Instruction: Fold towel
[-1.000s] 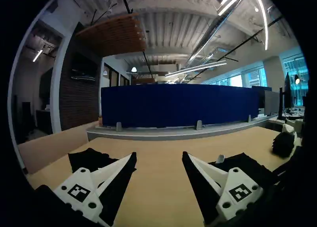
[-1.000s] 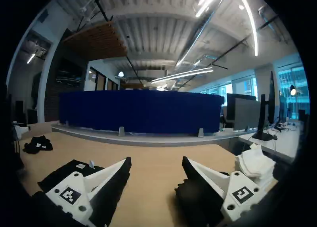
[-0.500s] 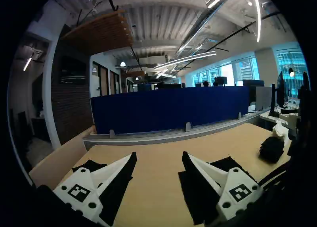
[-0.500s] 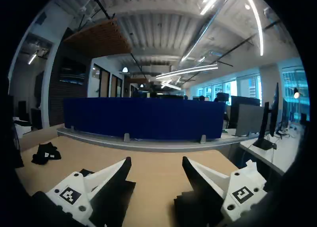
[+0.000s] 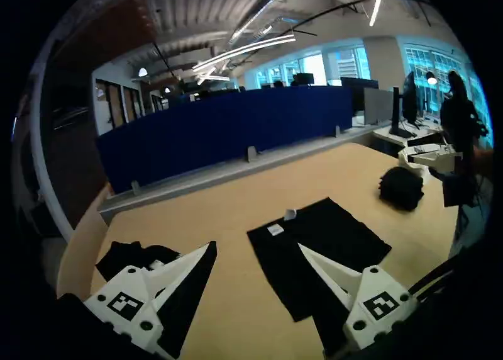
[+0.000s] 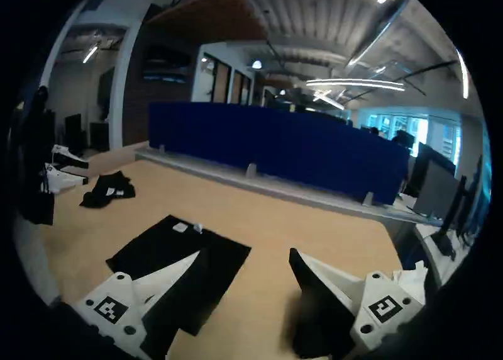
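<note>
– Hovering over the table (image 5: 207, 215), is the left gripper (image 5: 254, 247) holding anything?

– No. Its two white fingers stand wide apart with bare wood between the tips. The right gripper (image 6: 248, 253) is spread just as wide and grips nothing.

– Where is the towel (image 5: 320, 240)?

– It lies flat and black on the table, on the near side of the blue divider (image 5: 220, 127) and well apart from it. Two small pale tags sit at the edge that faces the divider. In the left gripper view one finger overlaps the towel's near corner. Whether it touches the cloth, I cannot tell.

– And in the right gripper view?

– The same towel (image 6: 179, 247) lies short of the divider, and one finger crosses its near edge.

– What else is on this side of the divider?

– A crumpled black cloth (image 5: 135, 256) lies toward the divider's left end. A folded black stack (image 5: 402, 187) sits toward its right end. Some pale cloths (image 6: 409, 278) show off past that right end; possibly they are folded, but the edge of the view is too blurred to say.
</note>
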